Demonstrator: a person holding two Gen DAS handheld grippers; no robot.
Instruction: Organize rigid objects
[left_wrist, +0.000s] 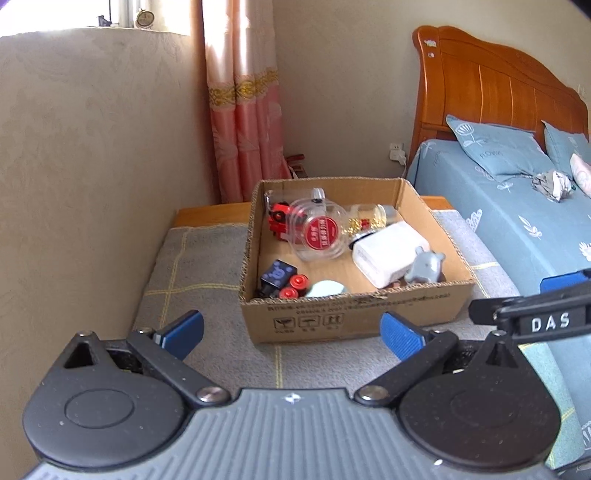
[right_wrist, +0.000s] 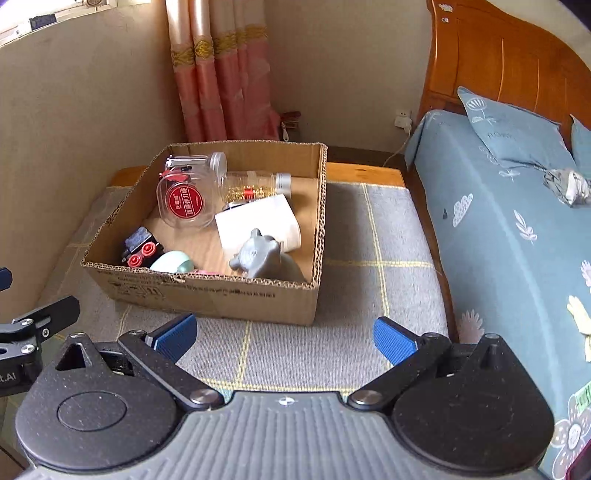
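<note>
An open cardboard box (left_wrist: 347, 314) (right_wrist: 221, 295) stands on a grey checked mat (left_wrist: 192, 266) (right_wrist: 369, 258). Inside lie a clear jar with a red lid (left_wrist: 317, 230) (right_wrist: 183, 201), a clear bottle with gold bits (left_wrist: 367, 218) (right_wrist: 255, 184), a white box (left_wrist: 391, 254) (right_wrist: 258, 225), a grey animal figure (left_wrist: 424, 266) (right_wrist: 258, 258), a black block with red knobs (left_wrist: 280, 280) (right_wrist: 142, 249), a mint round thing (left_wrist: 327, 288) (right_wrist: 171, 262) and a red toy (left_wrist: 279, 218). My left gripper (left_wrist: 291, 334) and right gripper (right_wrist: 284, 334) are open and empty, in front of the box.
A tan wall (left_wrist: 92, 147) runs along the left. A bed with blue sheets (right_wrist: 517, 240) and a wooden headboard (left_wrist: 491, 85) is on the right. Pink curtains (right_wrist: 221, 74) hang behind. The right gripper's body (left_wrist: 535, 314) shows at the left view's right edge.
</note>
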